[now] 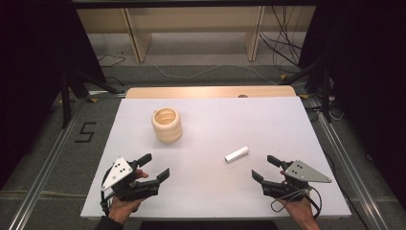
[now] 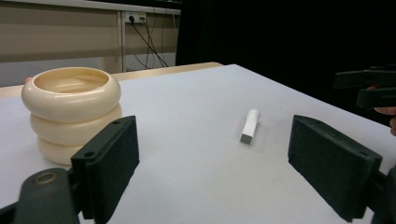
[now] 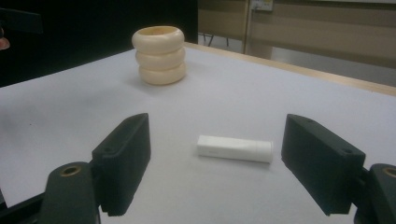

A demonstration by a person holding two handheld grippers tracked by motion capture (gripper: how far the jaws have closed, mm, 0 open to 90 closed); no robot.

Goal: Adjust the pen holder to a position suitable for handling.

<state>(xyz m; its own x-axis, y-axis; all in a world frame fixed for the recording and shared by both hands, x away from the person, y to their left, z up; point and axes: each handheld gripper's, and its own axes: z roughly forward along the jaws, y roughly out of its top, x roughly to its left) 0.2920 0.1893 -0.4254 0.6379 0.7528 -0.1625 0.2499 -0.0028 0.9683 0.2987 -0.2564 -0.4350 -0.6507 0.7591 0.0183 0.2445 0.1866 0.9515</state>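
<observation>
The white table top [image 1: 206, 182] lay bare around the cream ribbed three-ring pot [image 1: 166, 124], which stood upright as the one tall obstacle. Well to the pot's right and nearer the person lay a small white stick-shaped tube [image 1: 237, 154], flat and low. Between pot and tube the surface stood open.

White table [image 1: 287, 120] w/ cream ringed pot [image 1: 167, 125], white stick [image 1: 237, 154]

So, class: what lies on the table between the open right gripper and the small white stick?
Nothing: in the right gripper view, bare white table separates the right gripper from the white stick, which lies ahead between the open jaws.
</observation>
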